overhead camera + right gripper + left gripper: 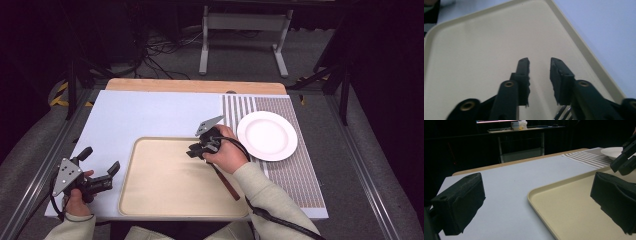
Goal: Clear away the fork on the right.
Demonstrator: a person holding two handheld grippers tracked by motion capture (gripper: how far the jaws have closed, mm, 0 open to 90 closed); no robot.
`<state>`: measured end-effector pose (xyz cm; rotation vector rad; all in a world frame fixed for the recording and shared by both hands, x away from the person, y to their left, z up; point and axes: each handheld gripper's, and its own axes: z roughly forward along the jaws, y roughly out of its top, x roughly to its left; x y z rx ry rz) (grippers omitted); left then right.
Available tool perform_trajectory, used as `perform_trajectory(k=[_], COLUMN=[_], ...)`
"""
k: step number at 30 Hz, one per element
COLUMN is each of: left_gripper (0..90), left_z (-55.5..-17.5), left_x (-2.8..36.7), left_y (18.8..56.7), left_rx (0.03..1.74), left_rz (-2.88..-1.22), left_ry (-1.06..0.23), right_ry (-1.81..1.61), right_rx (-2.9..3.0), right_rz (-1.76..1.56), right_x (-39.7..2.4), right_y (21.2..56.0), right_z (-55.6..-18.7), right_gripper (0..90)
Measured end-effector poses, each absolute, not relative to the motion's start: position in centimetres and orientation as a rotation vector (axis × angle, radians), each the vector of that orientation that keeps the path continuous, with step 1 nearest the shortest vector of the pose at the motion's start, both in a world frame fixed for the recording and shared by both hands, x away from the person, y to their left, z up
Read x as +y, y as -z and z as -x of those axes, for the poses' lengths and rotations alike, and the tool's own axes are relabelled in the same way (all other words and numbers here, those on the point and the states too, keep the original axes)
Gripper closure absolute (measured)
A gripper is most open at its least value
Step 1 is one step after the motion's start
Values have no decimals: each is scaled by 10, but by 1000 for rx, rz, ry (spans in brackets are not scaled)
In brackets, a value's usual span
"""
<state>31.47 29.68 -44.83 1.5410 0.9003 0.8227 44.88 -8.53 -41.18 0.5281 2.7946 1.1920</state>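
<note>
A beige tray (pixel 160 200) lies at the middle of the pale blue table top. My right gripper (pixel 193 150) hovers low over the tray's far right part, pointing left. In the right gripper view its jaws (pixel 539 62) stand a narrow gap apart with nothing between the pads. A utensil with a brown handle (pixel 227 185) lies under that hand, across the tray's right rim. Its metal tines (pixel 562 113) peek out beneath the jaw bases. My left gripper (pixel 101 160) rests left of the tray, jaws wide open and empty (pixel 536 202).
A white plate (pixel 266 135) sits on a striped placemat (pixel 295 175) right of the tray. The table's wooden far edge (pixel 195 86) and a metal frame stand beyond it. The right gripper (pixel 626 157) also appears at the right edge of the left gripper view.
</note>
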Motion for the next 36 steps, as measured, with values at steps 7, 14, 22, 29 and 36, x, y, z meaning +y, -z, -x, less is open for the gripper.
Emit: perform_trajectory(k=[7,14,22,29,36], left_gripper=[0,0,0,0,0], left_z=[-315,-315,-315,-315,-315], left_x=[297,297,297,297,296], left_y=[448,448,448,449,449], left_rx=[900,900,900,901,901], left_rz=[-1540,-1541,-1542,-1543,-1543], left_ry=[-823,-823,-822,-819,-817], right_ry=[-1114,-1084,-1054,-997,-959], right_rx=[2766,2755,2755,2736,2723], right_rz=[-535,-563,-577,-592,-611], right_x=[-80,-81,-82,-88,-94], right_y=[427,433,435,435,434], right_z=[-458,-462,-462,-464,-466], right_gripper=[899,899,900,900,900])
